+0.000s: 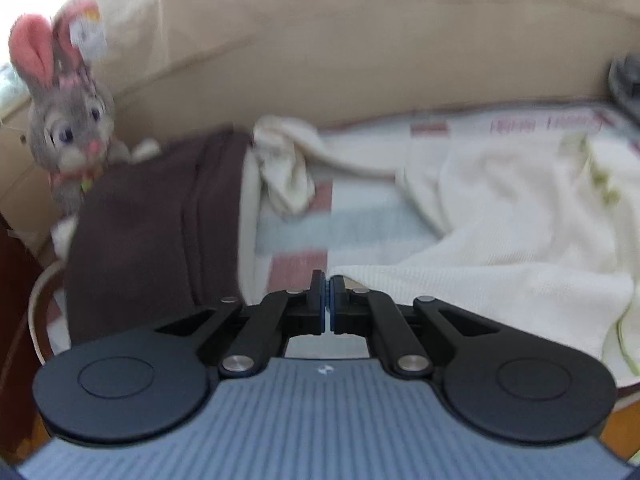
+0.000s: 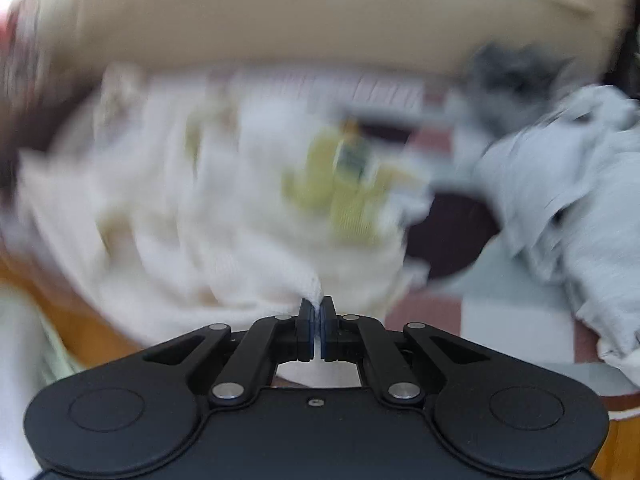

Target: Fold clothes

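A: What is your right gripper (image 2: 317, 307) doing?

B: Your jaws there are pinched tight on a peak of the white knit garment (image 2: 224, 216); the cloth rises into the pads and spreads away from them in a blurred heap. A yellow-green patch (image 2: 348, 184) with a small tag shows on that garment, further out.

A: And your left gripper (image 1: 328, 286)?

B: Its jaws are closed, pads nearly touching. The edge of the white garment (image 1: 500, 248) lies just beside the tips, but I cannot tell whether any cloth is caught between them.

A: What else lies around you?

B: A folded dark brown cloth (image 1: 152, 232) sits to the left on the checked bed cover (image 1: 296, 224), with a crumpled cream piece (image 1: 284, 160) beside it and a plush rabbit (image 1: 68, 120) behind. From your right camera, pale grey clothes (image 2: 568, 192) are heaped to the right.
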A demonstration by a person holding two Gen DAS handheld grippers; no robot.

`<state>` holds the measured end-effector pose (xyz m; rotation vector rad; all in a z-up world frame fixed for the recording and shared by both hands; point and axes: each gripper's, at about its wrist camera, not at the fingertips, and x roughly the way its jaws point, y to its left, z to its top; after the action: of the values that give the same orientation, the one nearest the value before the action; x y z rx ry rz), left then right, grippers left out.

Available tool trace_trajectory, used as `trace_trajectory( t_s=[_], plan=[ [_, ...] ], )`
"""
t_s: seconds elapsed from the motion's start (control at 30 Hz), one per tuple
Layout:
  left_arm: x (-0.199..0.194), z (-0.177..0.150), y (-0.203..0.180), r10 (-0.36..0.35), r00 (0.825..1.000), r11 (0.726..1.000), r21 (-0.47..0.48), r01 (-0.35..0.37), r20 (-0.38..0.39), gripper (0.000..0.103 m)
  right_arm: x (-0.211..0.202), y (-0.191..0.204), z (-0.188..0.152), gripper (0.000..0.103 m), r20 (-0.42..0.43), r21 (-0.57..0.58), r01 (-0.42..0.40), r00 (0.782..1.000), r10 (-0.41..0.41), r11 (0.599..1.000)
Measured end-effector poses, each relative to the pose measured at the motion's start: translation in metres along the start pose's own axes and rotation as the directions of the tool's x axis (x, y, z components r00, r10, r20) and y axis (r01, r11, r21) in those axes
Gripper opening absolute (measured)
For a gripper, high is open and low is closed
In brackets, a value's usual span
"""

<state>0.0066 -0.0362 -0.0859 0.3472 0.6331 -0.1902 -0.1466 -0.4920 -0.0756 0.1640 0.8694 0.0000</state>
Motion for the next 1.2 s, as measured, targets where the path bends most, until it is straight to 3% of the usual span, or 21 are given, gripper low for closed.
trace_trajectory(
  t_s=[0.13,0.27,0.43,0.53,0.6,0.67,0.7,0.8,0.87,0.93,1.03,1.1,1.13,1.2],
  plan=[
    [-0.031,0.022,0.005,0.049,0.994,0.997,0.051,-0.054,0.098,0.002,-0.062,0.003,0.028,0.004,0.198,0.078,-0.064,0.979,0.047,0.995],
    [-0.070,0.037,0.025,0.055,0.985,0.998,0.008,-0.057,0.161,0.002,-0.110,0.017,0.034,0.004,0.296,0.102,-0.124,0.951,0.089,0.987],
    [-0.140,0.056,0.056,0.057,0.964,0.998,0.015,-0.062,0.259,0.002,-0.167,0.033,0.041,0.004,0.339,0.026,-0.086,0.938,0.072,0.996],
    [-0.175,0.061,0.071,0.056,0.960,0.997,0.030,-0.066,0.275,0.002,-0.193,0.035,0.049,0.004,0.341,0.014,-0.143,0.931,0.130,0.990],
    [-0.197,0.060,0.085,0.099,0.952,0.994,0.007,-0.106,0.290,0.000,-0.202,0.038,0.045,0.004,0.318,0.044,-0.195,0.933,0.171,0.980],
    [-0.215,0.052,0.098,0.198,0.933,0.979,-0.009,-0.205,0.300,0.000,-0.203,0.047,0.030,0.004,0.268,0.070,-0.237,0.940,0.210,0.969],
    [-0.219,0.046,0.107,0.221,0.935,0.974,-0.015,-0.225,0.276,0.000,-0.197,0.051,0.017,0.004,0.226,0.088,-0.261,0.945,0.236,0.961],
    [-0.194,0.022,0.133,0.129,0.990,0.989,-0.074,-0.125,0.058,0.000,-0.167,0.059,-0.020,0.004,0.075,0.165,-0.306,0.952,0.297,0.938],
    [-0.161,0.005,0.140,0.038,0.995,0.991,-0.124,-0.049,-0.087,0.000,-0.132,0.064,-0.044,0.004,-0.078,0.206,-0.277,0.952,0.298,0.939],
    [-0.126,-0.008,0.131,-0.048,0.985,0.989,-0.144,0.024,-0.165,0.002,-0.103,0.069,-0.058,0.005,-0.210,0.213,-0.225,0.940,0.270,0.951],
    [-0.078,-0.008,0.112,-0.187,0.956,0.971,-0.192,0.144,-0.228,0.008,-0.095,0.071,-0.046,0.013,-0.221,0.213,-0.236,0.934,0.282,0.948],
    [-0.050,-0.008,0.097,-0.274,0.930,0.951,-0.210,0.225,-0.245,0.020,-0.103,0.074,-0.028,0.035,-0.185,0.206,-0.279,0.930,0.317,0.938],
    [-0.031,-0.006,0.089,-0.299,0.919,0.946,-0.205,0.250,-0.259,0.034,-0.107,0.076,-0.018,0.055,-0.157,0.186,-0.292,0.934,0.322,0.938],
    [0.006,-0.004,0.072,-0.340,0.898,0.936,-0.192,0.295,-0.278,0.045,-0.106,0.081,0.007,0.060,-0.114,0.122,-0.286,0.947,0.299,0.950]
  ],
)
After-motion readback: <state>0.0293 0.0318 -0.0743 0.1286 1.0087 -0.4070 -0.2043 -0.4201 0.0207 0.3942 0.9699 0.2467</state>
